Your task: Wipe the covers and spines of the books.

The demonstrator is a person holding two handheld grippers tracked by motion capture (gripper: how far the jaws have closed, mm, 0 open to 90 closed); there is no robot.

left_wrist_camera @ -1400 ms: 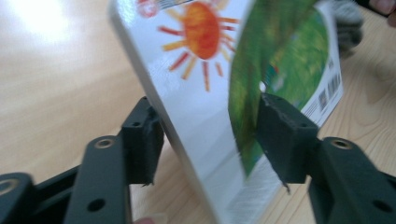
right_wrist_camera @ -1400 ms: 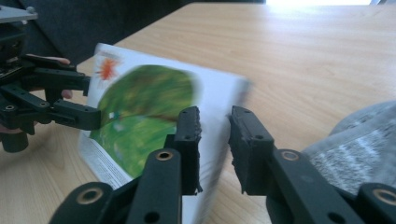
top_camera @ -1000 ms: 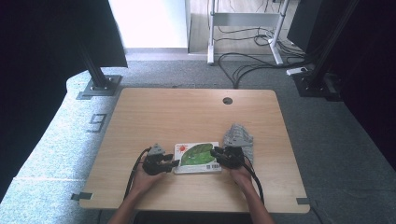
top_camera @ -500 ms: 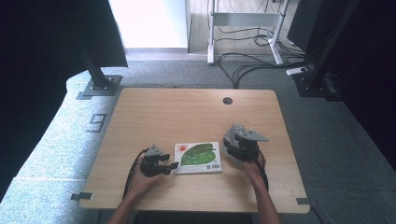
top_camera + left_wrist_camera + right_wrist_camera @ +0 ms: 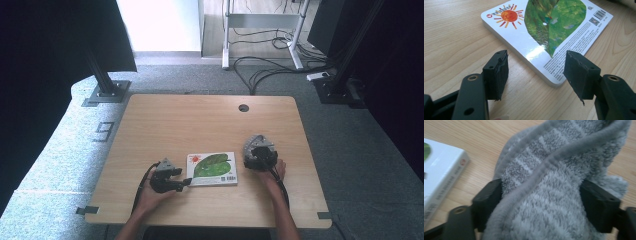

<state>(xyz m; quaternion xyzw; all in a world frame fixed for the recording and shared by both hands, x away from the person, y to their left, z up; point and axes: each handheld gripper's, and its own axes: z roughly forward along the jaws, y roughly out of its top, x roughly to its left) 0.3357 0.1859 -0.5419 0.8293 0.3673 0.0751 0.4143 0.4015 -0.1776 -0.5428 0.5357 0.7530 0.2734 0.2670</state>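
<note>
- Book lies flat by your left gripper, jaws apart, poised to steady it.
- Your right gripper clamps the cloth, likely for wiping.

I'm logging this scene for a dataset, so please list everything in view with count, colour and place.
table: one, light wood, centre of the high view
book: one, white cover with green leaf and orange sun, flat near the front edge
cloth: one, grey fluffy, right of the book
table hole: one, dark, near the far edge
floor cables: several, black, beyond the table
left gripper: one, black, jaws apart before the book's corner
right gripper: one, black, jaws around the cloth
</note>
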